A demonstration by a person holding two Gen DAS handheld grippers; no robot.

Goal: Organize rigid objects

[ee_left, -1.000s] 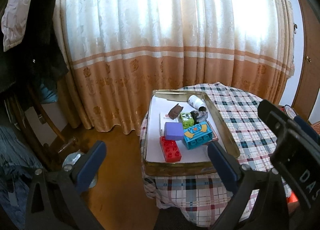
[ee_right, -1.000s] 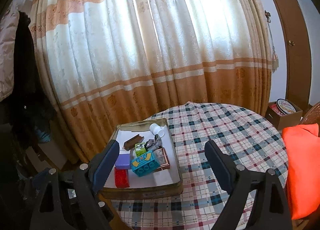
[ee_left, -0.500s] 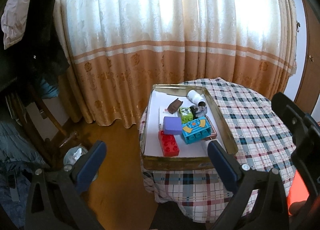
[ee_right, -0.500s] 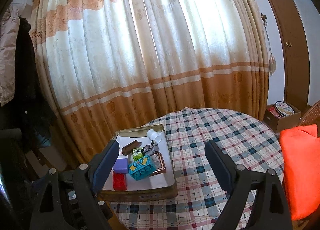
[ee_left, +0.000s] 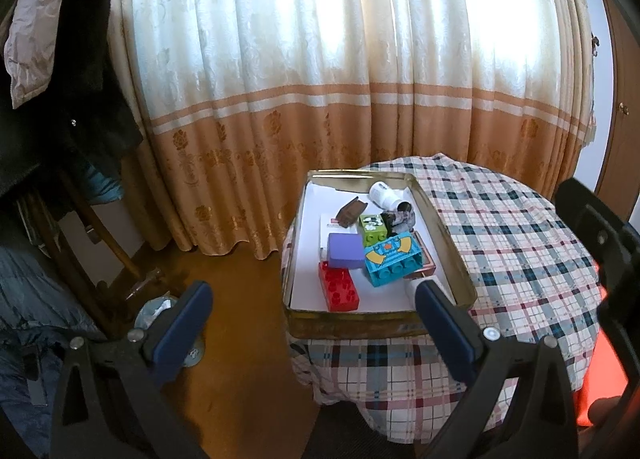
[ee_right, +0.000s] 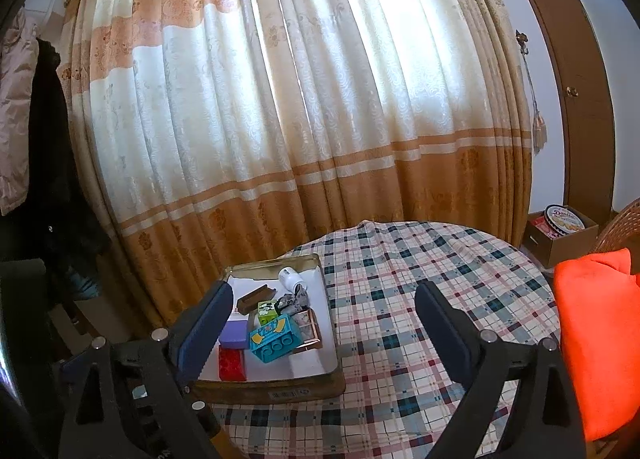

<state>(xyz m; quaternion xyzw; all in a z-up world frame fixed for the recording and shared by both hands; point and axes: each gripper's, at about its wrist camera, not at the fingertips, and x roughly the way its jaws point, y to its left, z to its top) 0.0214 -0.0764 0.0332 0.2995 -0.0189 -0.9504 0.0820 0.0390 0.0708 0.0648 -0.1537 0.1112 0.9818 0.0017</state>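
Toy blocks and other small hard things lie heaped in a shallow gold tin (ee_left: 380, 325) at the left edge of the plaid-covered desk (ee_right: 400, 299). Both grippers hang above and short of it, the left gripper (ee_left: 310, 323) and the right gripper (ee_right: 322, 323) each with jaws spread wide and holding nothing. Nearest in the tin is a red brick (ee_left: 338, 291), then a purple block (ee_left: 345, 250) and a teal brick (ee_left: 394, 263), a green cube (ee_left: 373, 225), a brown piece (ee_left: 351, 211) and, farthest, a white bottle (ee_left: 383, 195). Whether this heap is awaiting sorting or is the sorted result cannot be judged. Any pick should come straight down, clear of the tin's rim.
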